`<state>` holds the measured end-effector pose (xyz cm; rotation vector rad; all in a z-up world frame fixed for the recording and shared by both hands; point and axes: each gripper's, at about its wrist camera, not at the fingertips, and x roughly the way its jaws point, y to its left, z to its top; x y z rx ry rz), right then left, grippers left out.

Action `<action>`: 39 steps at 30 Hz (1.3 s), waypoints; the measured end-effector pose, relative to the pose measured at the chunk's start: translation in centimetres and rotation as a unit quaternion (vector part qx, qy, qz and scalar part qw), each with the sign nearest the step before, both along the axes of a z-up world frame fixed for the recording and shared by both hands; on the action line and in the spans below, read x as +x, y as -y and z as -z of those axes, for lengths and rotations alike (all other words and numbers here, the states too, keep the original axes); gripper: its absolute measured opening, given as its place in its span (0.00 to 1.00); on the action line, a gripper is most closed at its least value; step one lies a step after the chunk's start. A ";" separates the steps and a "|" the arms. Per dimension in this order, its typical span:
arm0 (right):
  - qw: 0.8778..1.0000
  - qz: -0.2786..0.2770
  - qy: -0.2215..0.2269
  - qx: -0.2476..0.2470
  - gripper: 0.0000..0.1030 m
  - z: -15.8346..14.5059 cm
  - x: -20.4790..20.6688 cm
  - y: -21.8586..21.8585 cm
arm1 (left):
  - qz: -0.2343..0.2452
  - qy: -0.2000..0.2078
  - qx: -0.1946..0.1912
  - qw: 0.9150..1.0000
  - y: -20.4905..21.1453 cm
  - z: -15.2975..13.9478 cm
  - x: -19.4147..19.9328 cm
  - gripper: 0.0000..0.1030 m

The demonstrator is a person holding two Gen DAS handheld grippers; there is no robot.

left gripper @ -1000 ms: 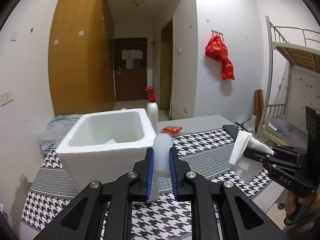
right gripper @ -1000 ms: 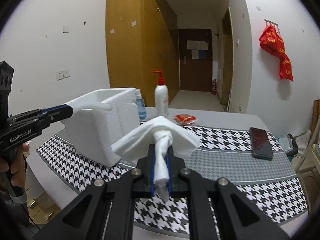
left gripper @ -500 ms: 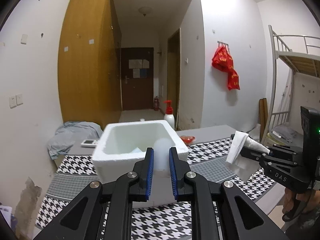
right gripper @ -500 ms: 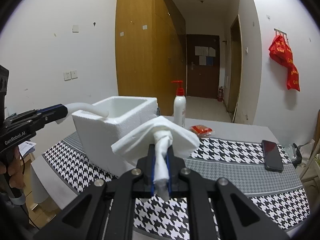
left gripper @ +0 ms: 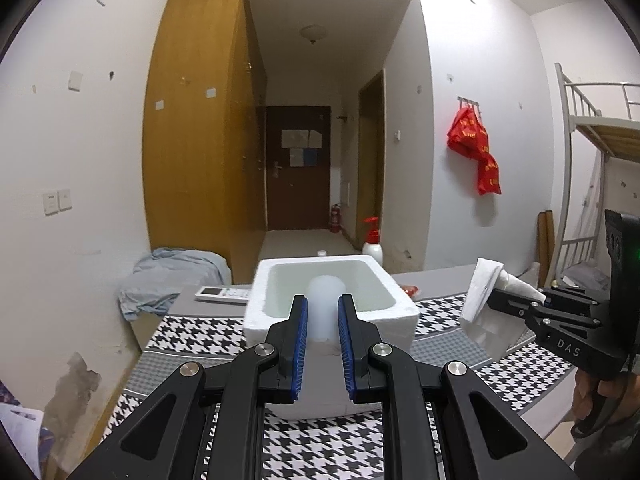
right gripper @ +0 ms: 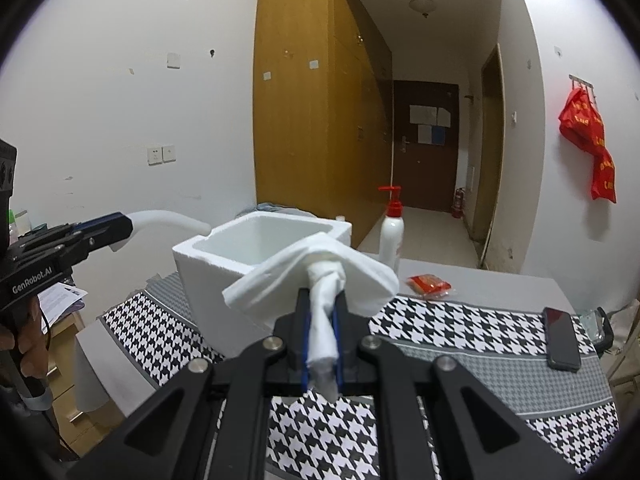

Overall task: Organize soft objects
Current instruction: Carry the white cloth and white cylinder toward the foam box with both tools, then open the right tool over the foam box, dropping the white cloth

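The left gripper point(left gripper: 323, 322) squeezed a white foam piece point(left gripper: 325, 304), maybe a bent tube, though it looked blurry. The white foam box point(left gripper: 400, 312) stood on the checked table point(left gripper: 192, 330) at twelve o'clock from it. At three o'clock, the right gripper point(right gripper: 321, 334) pinched a white cloth point(right gripper: 316, 276) tight, up off the table.

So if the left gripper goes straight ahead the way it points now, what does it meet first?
Probably the white foam box: the curved white foam piece it holds already points at the box's opening, though depth is unclear.
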<state>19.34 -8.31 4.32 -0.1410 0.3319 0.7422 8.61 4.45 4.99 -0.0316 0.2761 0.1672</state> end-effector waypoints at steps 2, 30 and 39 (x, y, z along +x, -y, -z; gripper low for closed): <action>1.000 -0.004 0.001 0.000 0.12 -0.2 0.1 -0.3 | -0.006 0.001 0.000 1.000 -0.3 0.0 -0.1 0.16; 0.998 -0.057 0.004 0.000 0.12 -2.5 2.7 -8.1 | -0.086 -0.011 -0.004 0.996 -5.4 0.9 -1.5 0.16; 0.999 -0.046 -0.012 0.005 0.12 -2.4 4.5 -9.5 | -0.084 -0.016 0.000 0.996 -6.2 1.1 -0.9 0.16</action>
